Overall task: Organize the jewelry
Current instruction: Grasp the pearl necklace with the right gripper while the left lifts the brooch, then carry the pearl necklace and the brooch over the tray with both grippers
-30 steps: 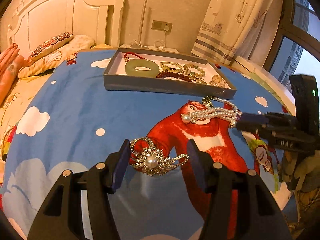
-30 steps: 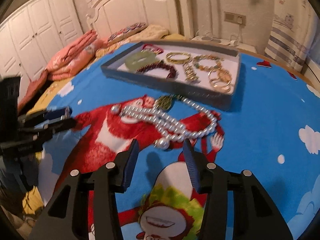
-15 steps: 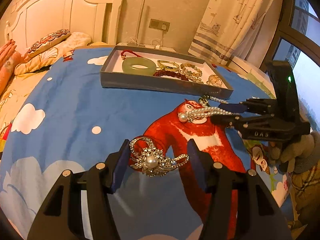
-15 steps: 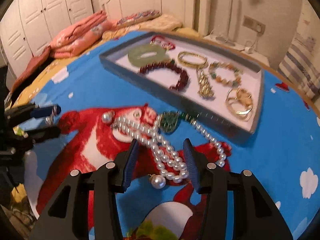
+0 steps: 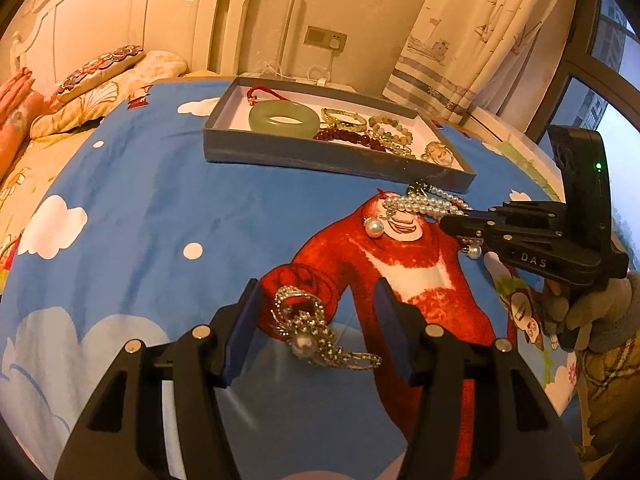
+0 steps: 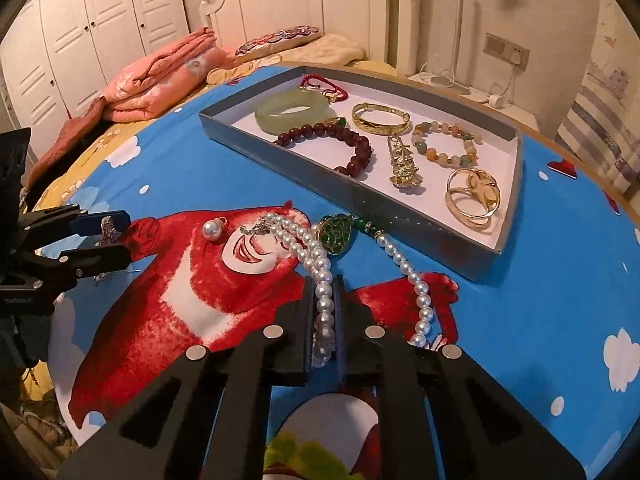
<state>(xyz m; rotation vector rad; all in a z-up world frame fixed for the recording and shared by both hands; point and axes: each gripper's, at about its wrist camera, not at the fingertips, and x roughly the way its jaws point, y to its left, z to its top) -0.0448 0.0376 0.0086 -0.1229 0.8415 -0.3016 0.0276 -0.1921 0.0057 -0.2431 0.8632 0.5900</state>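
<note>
A grey tray (image 6: 400, 208) with a white floor holds a jade bangle (image 6: 294, 110), a dark red bead bracelet (image 6: 340, 140), gold bangles and a stone bead bracelet. A pearl necklace (image 6: 304, 244) with a green pendant (image 6: 338, 234) lies on the blue cartoon cloth in front of the tray. My right gripper (image 6: 323, 300) is shut on the pearl strands; it also shows in the left wrist view (image 5: 452, 224). My left gripper (image 5: 318, 308) is open around a silver brooch with a pearl (image 5: 308, 332), which lies on the cloth between the jaws.
The tray (image 5: 320, 156) sits at the far middle of the round table. A bed with folded pink blankets (image 6: 160, 80) and pillows stands to the left. A curtain (image 5: 480, 36) and window are at the right. A loose pearl drop (image 6: 212, 230) lies on the cloth.
My right gripper moved forward over the pearl necklace and shut on its strands. My left gripper stayed open around the brooch, which now sits deeper between the jaws.
</note>
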